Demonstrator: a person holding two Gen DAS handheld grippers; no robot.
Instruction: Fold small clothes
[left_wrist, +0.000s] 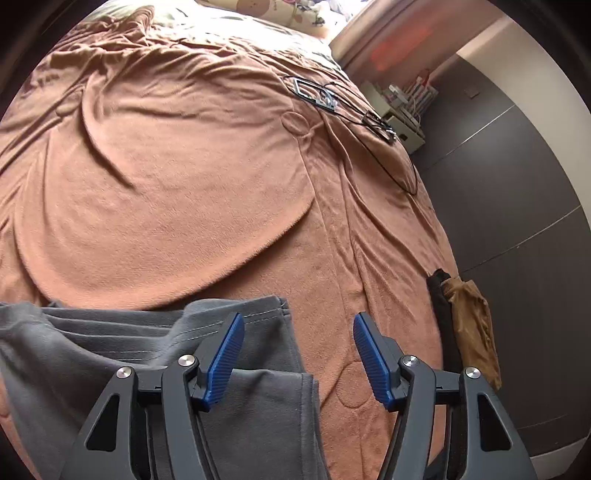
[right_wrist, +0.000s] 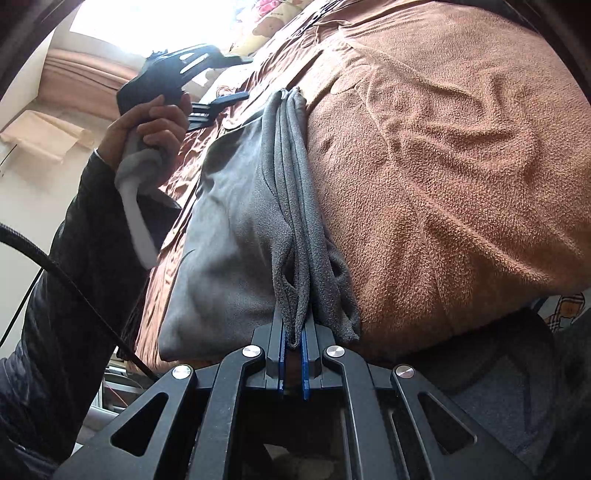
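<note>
Lengthwise away along the bed (right_wrist: 461, 166), grey garment (right_wrist: 236, 236), right hand-held gripper (right_wrist: 293, 363) clamped on its near end.

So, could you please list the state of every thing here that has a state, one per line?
left gripper: open, nothing between the pads, above the edge of the garment.
right gripper: shut on the bunched edges of the grey garment.
grey garment: folded in layers, lying on the blanket.
brown blanket: spread over the bed, wrinkled.
black cable: loose on the blanket.
</note>
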